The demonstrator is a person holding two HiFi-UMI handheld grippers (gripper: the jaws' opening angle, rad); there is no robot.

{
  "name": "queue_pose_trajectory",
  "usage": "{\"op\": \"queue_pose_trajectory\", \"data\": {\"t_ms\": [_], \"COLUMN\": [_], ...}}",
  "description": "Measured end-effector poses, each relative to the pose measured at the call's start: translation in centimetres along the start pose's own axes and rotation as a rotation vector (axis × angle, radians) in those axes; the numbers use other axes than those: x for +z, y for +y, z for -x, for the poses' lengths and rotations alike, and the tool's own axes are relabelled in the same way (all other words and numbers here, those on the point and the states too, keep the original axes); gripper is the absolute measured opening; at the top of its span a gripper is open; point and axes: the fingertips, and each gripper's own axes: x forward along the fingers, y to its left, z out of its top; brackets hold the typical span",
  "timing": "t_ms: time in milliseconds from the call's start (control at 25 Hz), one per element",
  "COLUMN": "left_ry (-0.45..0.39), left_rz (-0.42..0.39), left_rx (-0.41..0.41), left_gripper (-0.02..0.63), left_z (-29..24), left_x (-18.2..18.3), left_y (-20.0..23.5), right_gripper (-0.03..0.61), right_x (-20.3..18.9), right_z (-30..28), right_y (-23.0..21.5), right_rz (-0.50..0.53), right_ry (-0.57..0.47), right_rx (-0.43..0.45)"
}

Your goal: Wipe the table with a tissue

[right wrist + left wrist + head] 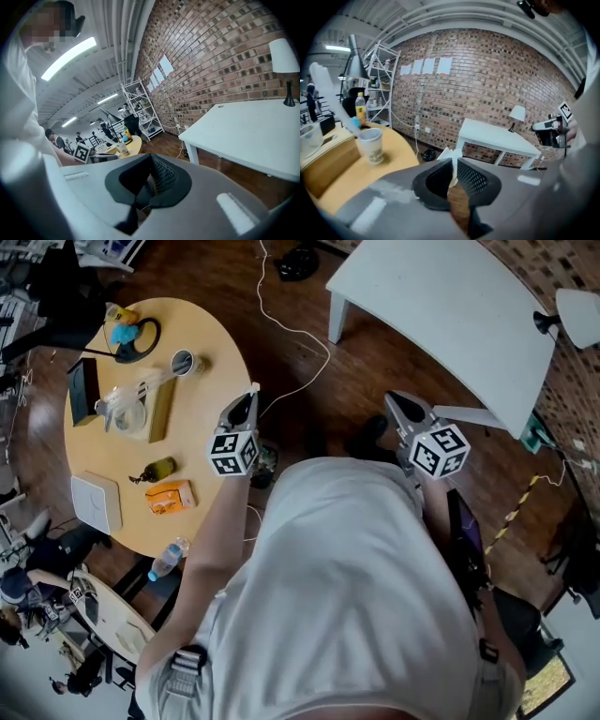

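My left gripper [247, 401] hangs just past the right edge of the round wooden table [202, 427], above the dark floor. It is shut on a white tissue [451, 159], a crumpled bit of which sticks out past the tips [254, 388]. In the left gripper view the jaws [453, 165] pinch the tissue between their mesh pads, and the table lies off to the left. My right gripper [394, 401] is held out over the floor farther right, away from the table. Its jaws [150, 161] look shut with nothing between them.
On the round table stand a paper cup [183, 362], a clear plastic container [127, 411], an orange packet [171, 496], a white box [97, 502] and a water bottle [169, 559]. A white table [450, 315] with a lamp [577, 315] stands at the right. A white cable [300, 334] runs across the floor.
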Motion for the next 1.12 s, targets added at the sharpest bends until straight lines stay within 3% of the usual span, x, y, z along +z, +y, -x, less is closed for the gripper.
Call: {"op": "queue_pose_trajectory", "data": {"t_ms": [280,400,640,840,1120], "left_ry": [-0.008,0.002,0.032,0.046,0.108], "left_rz": [-0.065,-0.087,-0.124,-0.098,-0.144], "left_rx": [-0.272,-0.338,-0.381,-0.395,-0.388], "left_gripper": [0.035,0.035,0.035,0.035,0.035], "left_z": [-8.1,-10.5,-14.4,-18.1,-20.9], "left_x": [6.1,7.2,9.6,11.6,13.3], "left_y": [-13.3,-18.7,-25.6,-30.8,-31.6], "right_gripper": [0.008,0.008,0.008,0.008,0.008], "right_x": [3.6,4.6,5.7,6.4,7.4], "right_z": [2.3,3.9,7.5,11.0,12.5], "right_y": [-6.8,-9.8,-14.8,-20.3,-23.5], "right_rz": [0.009,0.006,-0.009,-0.026,-0.107], "right_ry": [-0.041,-0.052,-0.079,-0.073,-0.138], "right_rx": [-0.012,-0.022,-0.036,-0.055,-0.101]}}
